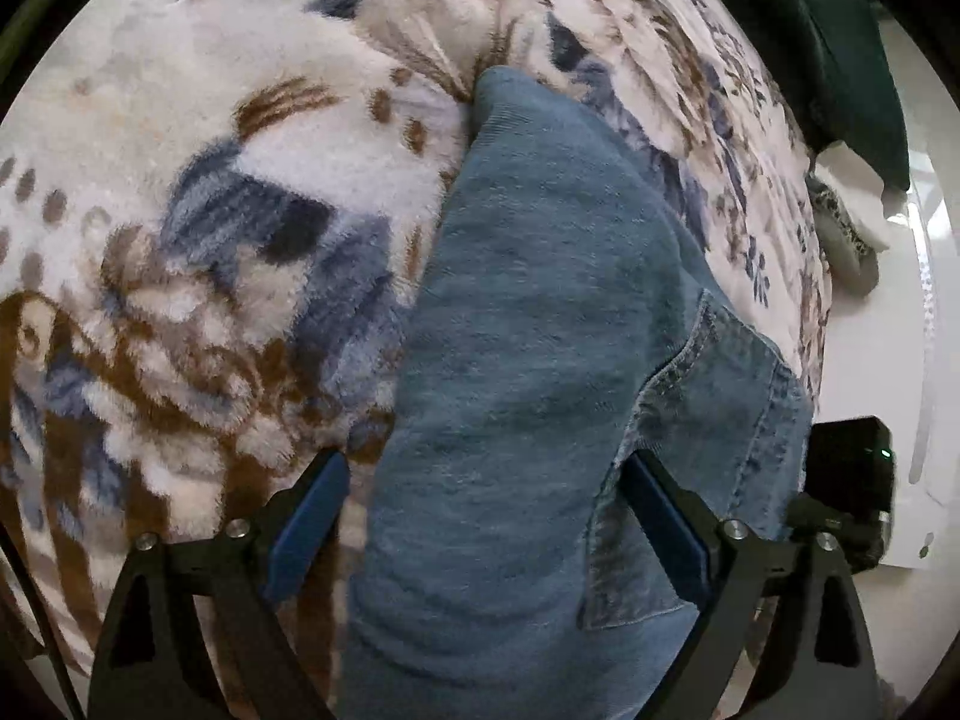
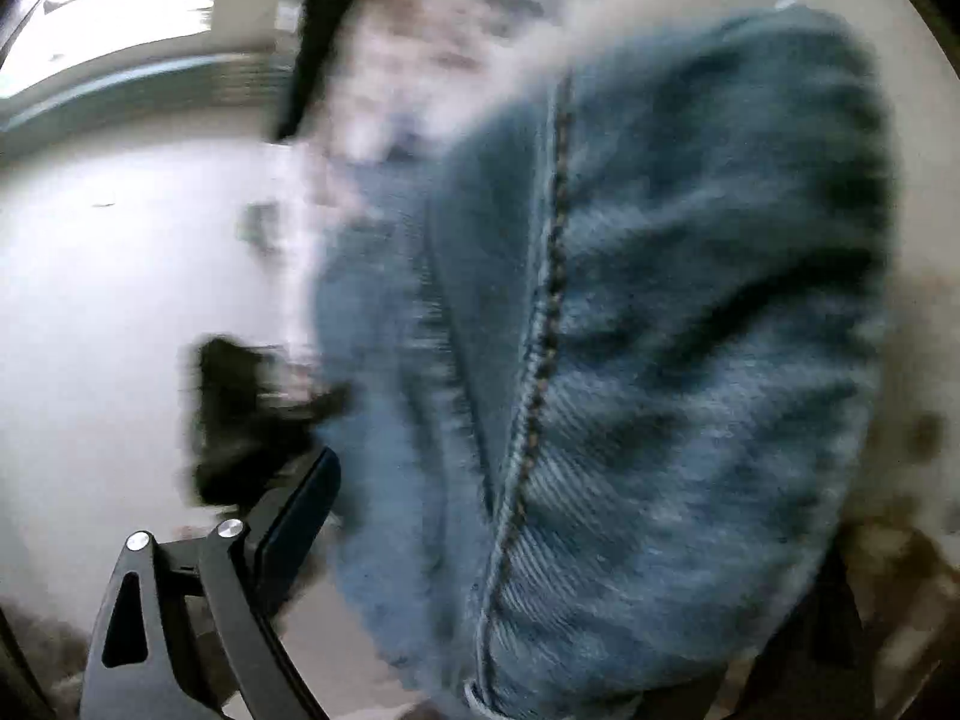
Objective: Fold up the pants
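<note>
The blue denim pants (image 1: 540, 360) lie on a floral fleece blanket (image 1: 210, 210), one leg stretching away to a cuff at the top. My left gripper (image 1: 486, 516) is open, its blue pads on either side of the denim near the seat seam. In the right wrist view, blurred by motion, the pants (image 2: 630, 330) fill the frame with a stitched seam down the middle. My right gripper (image 2: 510, 540) shows only its left finger (image 2: 294, 516); denim covers the right finger, so its state is unclear.
A dark green cushion (image 1: 852, 60) and a grey patterned item (image 1: 840, 228) sit at the blanket's far right edge. A white floor (image 1: 918, 360) lies beyond. The other gripper's black body (image 1: 852, 468) is at the right. Window light (image 2: 120, 12) shows at upper left.
</note>
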